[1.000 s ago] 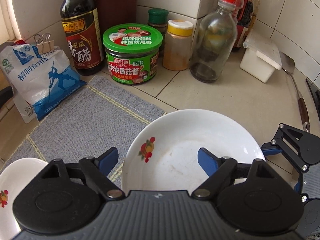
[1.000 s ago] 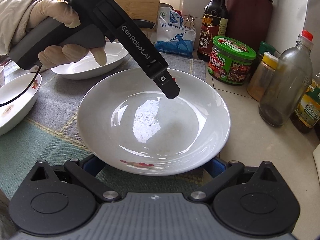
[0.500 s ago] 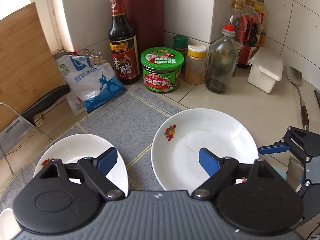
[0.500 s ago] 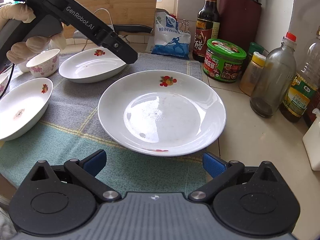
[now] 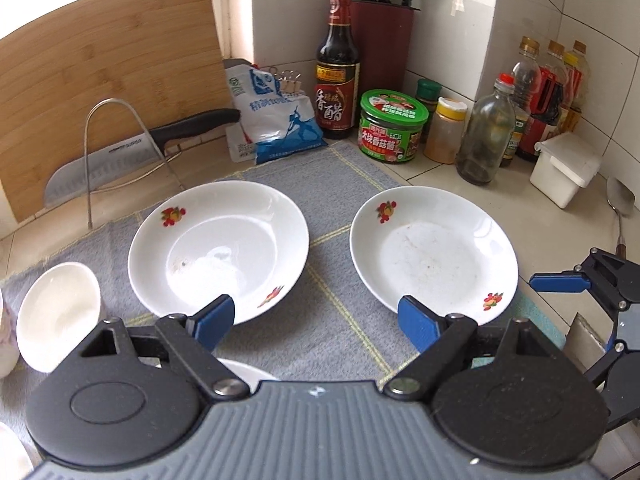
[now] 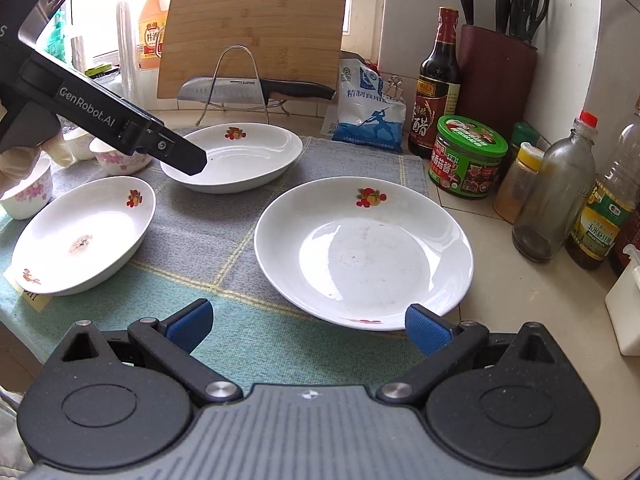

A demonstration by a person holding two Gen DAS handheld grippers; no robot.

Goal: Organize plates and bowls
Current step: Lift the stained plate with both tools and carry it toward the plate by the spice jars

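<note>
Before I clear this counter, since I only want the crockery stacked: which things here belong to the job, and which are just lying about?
For the job: three plates; small bowls.

Lying about: vinegar bottle, green jar, salt bag, knife, cutting board, knife block, glass bottle.

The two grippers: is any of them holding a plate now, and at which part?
No. The left gripper and the right gripper are both open, with nothing between their jaws. The nearest plate lies free on the cloth.
</note>
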